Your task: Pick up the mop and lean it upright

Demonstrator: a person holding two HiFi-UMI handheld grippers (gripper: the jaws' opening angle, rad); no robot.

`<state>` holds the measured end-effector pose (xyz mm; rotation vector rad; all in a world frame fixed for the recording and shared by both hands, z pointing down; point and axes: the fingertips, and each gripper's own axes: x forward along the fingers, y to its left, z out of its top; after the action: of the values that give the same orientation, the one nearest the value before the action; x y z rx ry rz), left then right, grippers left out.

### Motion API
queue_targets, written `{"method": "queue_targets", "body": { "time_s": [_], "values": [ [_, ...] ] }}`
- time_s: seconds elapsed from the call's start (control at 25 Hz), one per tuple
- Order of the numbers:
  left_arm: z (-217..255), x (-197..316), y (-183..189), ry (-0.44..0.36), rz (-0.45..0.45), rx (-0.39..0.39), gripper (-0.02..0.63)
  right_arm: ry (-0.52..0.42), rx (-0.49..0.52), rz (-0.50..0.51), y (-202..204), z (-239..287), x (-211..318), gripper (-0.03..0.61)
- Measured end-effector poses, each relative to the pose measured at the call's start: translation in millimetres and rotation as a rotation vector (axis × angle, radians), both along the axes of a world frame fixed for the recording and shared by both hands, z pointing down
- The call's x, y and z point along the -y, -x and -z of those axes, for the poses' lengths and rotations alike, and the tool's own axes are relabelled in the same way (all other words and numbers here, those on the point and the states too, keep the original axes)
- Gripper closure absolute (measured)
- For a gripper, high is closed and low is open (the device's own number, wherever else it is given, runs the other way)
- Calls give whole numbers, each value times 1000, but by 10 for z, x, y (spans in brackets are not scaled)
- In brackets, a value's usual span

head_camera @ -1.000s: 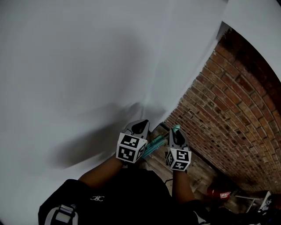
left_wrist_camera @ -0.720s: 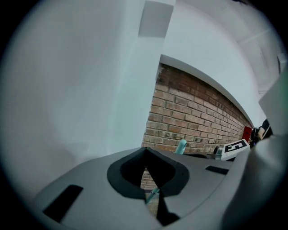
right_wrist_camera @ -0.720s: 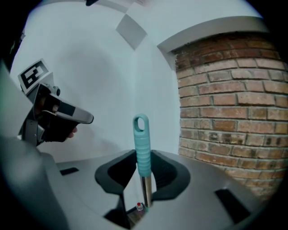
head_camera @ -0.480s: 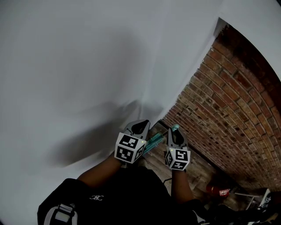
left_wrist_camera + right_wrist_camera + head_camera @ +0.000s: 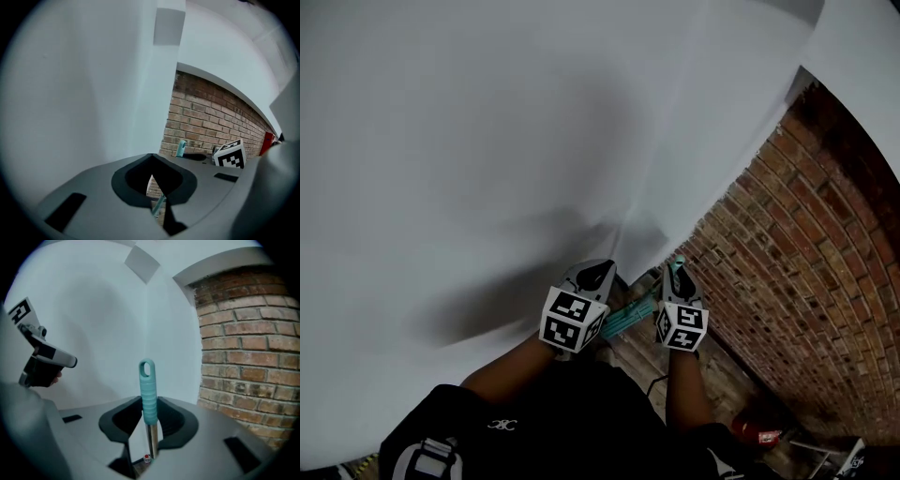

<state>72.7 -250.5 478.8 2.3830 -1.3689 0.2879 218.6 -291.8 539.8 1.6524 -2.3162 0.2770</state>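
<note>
- Mop (image 5: pixel 148 380): held upright in right claw (image 5: pixel 149 401), which is clamped on metal shaft (image 5: pixel 151 441) just under teal ribbed grip (image 5: pixel 149 406). It stands near the corner of white wall (image 5: pixel 487 141) and brick wall (image 5: pixel 243 357).
- Left claw (image 5: pixel 152 157): closed tip to tip, nothing gripped.
- Handling: judged light, stiff and long. Bare shaft likely slippery, so ribbed grip is preferred for hold.

"What is the mop (image 5: pixel 149 399) made of at the top?"

"The grip is ribbed teal plastic with a soft sheen. Below it is a bare metal tube, bright and glossy."

"And the fingers (image 5: pixel 176 420)?"

"Dark matt plastic, set in a smooth, matt grey shell."

"The walls?"

"The white wall (image 5: pixel 93 310) is smooth and matt, like paint. The brick wall (image 5: pixel 248 357) is rough and red-brown, with gritty pale mortar. The floor (image 5: pixel 642 354) looks like dull wood boards."
</note>
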Motion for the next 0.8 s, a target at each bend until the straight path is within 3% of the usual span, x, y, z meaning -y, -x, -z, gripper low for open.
{"method": "queue_targets", "body": {
  "time_s": [0.28,0.8],
  "values": [
    [0,-6,290,1,90,19,618,18,-28,74,340,-78,486,469],
    [-8,-24,609,8,194,29,617,53,-82,88,789,-280,1363,469]
  ]
}}
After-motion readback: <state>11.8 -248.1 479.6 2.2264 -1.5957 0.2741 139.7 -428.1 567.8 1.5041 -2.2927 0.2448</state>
